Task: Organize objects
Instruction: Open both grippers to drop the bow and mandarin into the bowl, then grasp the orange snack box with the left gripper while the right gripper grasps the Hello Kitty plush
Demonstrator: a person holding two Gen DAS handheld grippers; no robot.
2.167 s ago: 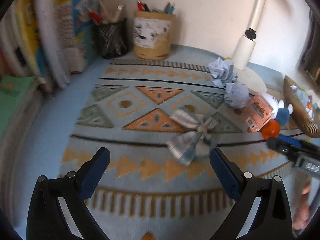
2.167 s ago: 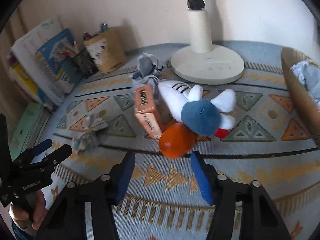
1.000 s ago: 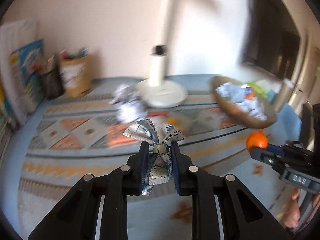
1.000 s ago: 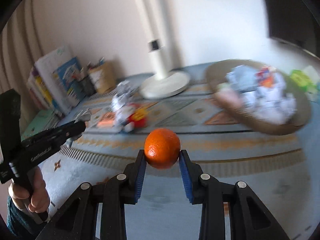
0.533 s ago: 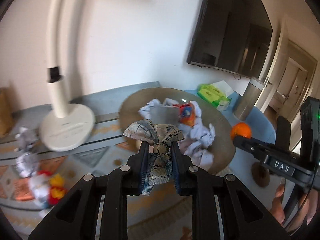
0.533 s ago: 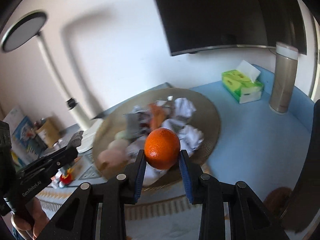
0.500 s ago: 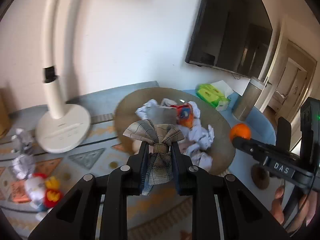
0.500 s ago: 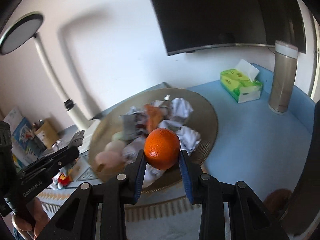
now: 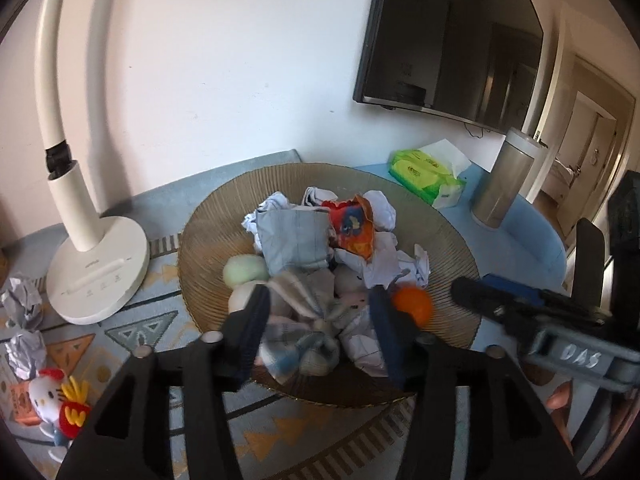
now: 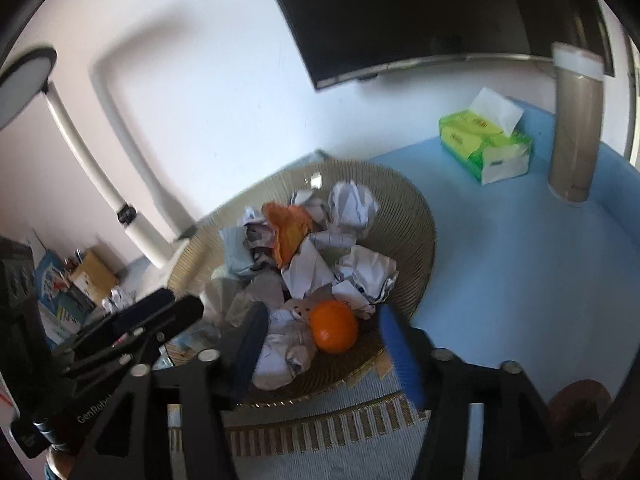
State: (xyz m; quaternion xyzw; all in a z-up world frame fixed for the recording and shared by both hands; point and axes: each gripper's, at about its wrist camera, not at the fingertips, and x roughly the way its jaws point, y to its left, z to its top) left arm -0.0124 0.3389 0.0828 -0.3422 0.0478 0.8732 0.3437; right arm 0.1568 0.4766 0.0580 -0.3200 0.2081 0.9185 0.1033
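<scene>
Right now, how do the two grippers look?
Both grippers, left and right, are black angular frames with silver screws and two blue-padded fingers. White letters mark their bodies: "DAS" on the right, "GenRobot" on the left. No cables or sleeves show.

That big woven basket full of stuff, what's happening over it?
A person is tidying loose things into the basket with two hand-held tongs. The left tongs are opening and the checked cloth bow is dropping onto the pile. The right tongs are opening too, and the orange lies among the crumpled paper.
</scene>
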